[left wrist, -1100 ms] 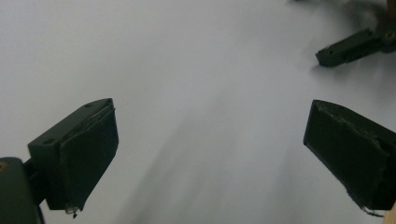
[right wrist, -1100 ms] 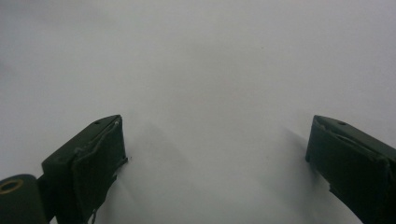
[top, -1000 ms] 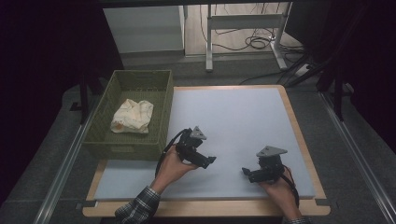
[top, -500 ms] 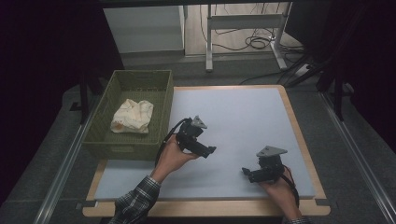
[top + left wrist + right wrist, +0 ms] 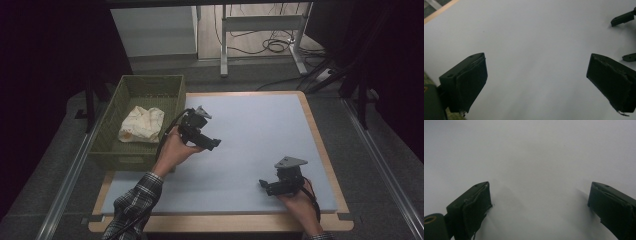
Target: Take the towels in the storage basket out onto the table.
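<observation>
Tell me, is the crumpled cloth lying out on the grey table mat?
No, the crumpled cloth lies inside the green basket, which stands beside the table mat at its left edge.

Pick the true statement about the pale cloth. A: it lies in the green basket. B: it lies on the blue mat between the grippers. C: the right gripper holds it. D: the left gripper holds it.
A: the cloth lies crumpled inside the basket at the table's left, while the left gripper and the right gripper are both open and empty over the mat.
</observation>
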A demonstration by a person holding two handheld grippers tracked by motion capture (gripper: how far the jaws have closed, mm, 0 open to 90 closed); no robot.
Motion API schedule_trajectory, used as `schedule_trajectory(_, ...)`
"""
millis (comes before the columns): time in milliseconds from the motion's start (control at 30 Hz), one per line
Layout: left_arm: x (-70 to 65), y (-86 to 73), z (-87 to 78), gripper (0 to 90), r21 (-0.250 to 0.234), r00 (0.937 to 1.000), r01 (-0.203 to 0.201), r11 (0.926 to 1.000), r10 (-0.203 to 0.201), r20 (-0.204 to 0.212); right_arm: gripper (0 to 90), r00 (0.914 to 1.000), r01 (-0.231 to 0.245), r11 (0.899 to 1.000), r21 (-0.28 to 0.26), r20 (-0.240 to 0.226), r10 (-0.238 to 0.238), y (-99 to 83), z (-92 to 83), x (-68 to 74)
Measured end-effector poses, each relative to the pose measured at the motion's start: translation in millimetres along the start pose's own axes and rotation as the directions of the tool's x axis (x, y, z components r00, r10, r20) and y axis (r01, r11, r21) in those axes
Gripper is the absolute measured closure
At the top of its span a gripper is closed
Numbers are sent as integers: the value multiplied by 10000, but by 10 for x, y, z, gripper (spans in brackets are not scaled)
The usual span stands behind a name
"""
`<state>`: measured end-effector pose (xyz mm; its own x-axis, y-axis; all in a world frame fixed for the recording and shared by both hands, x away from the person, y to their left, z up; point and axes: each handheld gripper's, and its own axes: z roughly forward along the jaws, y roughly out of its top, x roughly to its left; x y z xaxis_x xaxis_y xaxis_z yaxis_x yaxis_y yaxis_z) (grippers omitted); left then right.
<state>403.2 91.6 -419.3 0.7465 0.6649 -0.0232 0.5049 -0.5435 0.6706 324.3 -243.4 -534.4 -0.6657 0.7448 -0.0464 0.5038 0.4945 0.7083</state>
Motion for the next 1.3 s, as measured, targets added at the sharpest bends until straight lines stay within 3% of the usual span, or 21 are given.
schedule_trajectory(267, 240, 45, -134, 39, 52, 9991, 387, 9992, -386, -158, 47, 10000, -1, 10000, -1, 2, 1, 0, 0, 0)
schedule_trajectory(367, 338, 49, -180, 39, 146, 9978, 509, 9986, -502, -438, 47, 10000, -2, 10000, -2, 2, 2, 0, 0, 0)
schedule_trajectory(400, 412, 41, -214, 40, 133, 9959, 715, 9973, -707, -563, 47, 10000, -4, 10000, -2, 1, 4, 0, 0, 0)
schedule_trajectory(767, 846, -62, -408, 47, 277, 9843, 1338, 9906, -1296, -1201, 47, 10000, -2, 10000, 0, -2, 2, 0, 0, 0)
schedule_trajectory(933, 1037, -132, -466, 46, 340, 9750, 1650, 9857, -1578, -1564, 47, 10000, -2, 10000, 0, -1, 2, 0, 0, 0)
schedule_trajectory(967, 1120, -183, -466, 46, 408, 9696, 1794, 9829, -1697, -1762, 47, 10000, -3, 10000, -1, -2, 3, 0, 0, 0)
schedule_trajectory(1000, 1120, -183, -466, 46, 408, 9696, 1794, 9829, -1697, -1762, 47, 10000, -3, 10000, -1, -2, 3, 0, 0, 0)
schedule_trajectory(1033, 1167, -214, -464, 45, 396, 9657, 1925, 9805, -1821, -1853, 47, 10000, -6, 10000, 2, -6, 6, 0, 0, -1)
schedule_trajectory(1100, 1316, -323, -438, 43, 444, 9538, 2342, 9712, -2207, -2040, 47, 10000, -2, 10000, 2, -6, 2, 0, 0, -1)
schedule_trajectory(1133, 1316, -323, -438, 42, 444, 9538, 2342, 9712, -2207, -2040, 47, 10000, -2, 10000, 2, -6, 2, 0, 0, -1)
schedule_trajectory(1200, 1465, -446, -394, 42, 642, 9422, 2701, 9607, -2500, -2230, 47, 10000, -6, 10000, 4, -8, 6, 0, 0, -1)
schedule_trajectory(1233, 1465, -446, -394, 41, 642, 9422, 2701, 9607, -2500, -2230, 47, 10000, -6, 10000, 4, -8, 6, 0, 0, -1)
schedule_trajectory(1300, 1583, -543, -356, 39, 778, 9345, 3000, 9508, -2766, -2240, 47, 10000, -7, 10000, 6, -9, 7, 0, 1, -2)
